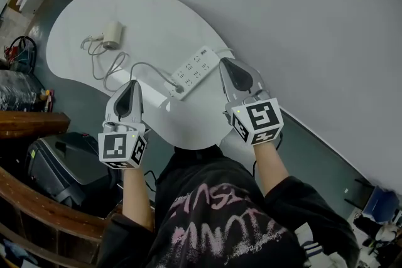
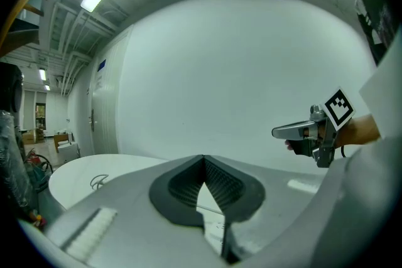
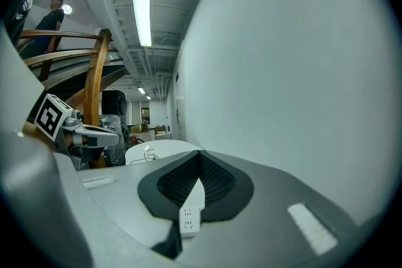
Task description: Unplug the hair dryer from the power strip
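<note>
A white power strip (image 1: 195,66) lies at an angle on the white table (image 1: 157,16). A plug (image 1: 178,88) sits at its near end, and a thin white cord (image 1: 119,66) loops from there to the small cream hair dryer (image 1: 112,34) at the far left. My left gripper (image 1: 132,83) hovers near the table's front edge, just left of the plug, jaws shut and empty. My right gripper (image 1: 225,61) hangs at the strip's right end, also shut and empty. In the right gripper view the strip (image 3: 188,216) shows below the closed jaws.
A grey wall (image 1: 301,22) runs close behind the table on the right. To the left and below the table stand a black machine (image 1: 59,163) and a wooden rail (image 1: 38,122). The table's front edge (image 1: 195,146) curves just ahead of me.
</note>
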The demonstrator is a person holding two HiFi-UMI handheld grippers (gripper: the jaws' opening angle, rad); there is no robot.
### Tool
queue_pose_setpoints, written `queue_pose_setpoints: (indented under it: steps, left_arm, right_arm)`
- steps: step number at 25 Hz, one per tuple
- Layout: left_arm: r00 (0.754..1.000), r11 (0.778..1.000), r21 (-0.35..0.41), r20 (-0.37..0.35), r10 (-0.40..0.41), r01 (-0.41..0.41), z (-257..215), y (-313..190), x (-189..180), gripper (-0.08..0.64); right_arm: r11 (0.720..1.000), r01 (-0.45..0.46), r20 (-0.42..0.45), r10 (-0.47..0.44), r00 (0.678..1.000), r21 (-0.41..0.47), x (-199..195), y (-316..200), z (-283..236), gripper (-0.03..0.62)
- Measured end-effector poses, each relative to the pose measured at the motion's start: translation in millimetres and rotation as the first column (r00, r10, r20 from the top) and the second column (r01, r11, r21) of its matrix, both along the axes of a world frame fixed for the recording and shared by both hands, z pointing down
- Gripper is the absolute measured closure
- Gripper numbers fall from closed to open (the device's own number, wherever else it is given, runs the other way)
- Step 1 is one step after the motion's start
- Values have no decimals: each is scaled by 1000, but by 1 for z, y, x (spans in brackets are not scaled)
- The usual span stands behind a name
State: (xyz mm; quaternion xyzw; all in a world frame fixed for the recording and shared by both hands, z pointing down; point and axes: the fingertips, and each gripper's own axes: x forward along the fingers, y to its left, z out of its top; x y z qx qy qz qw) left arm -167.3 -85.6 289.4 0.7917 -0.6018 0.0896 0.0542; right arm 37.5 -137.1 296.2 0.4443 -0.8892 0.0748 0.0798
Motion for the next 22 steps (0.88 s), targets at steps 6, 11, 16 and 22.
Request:
queue_pose_setpoints:
  steps: [6, 11, 16, 22]
  left_arm:
    - [1000, 1000, -26, -15, 12, -12, 14, -6, -1, 559]
    - [999, 998, -60, -28, 23, -24, 32, -6, 1, 559]
    - [999, 995, -98, -45, 26, -30, 53, -6, 3, 559]
    - [997, 990, -131, -56, 44, -51, 72, -3, 6, 559]
  right_arm:
    - [1000, -4, -13, 3, 1000, -27, -4, -2, 13, 583]
    - [998, 2, -27, -4, 1000, -61, -9, 0, 30, 583]
    - [995, 6, -42, -10, 999, -103, -12, 3, 51, 583]
    - [990, 2, -56, -10, 998, -138, -15, 10, 69, 583]
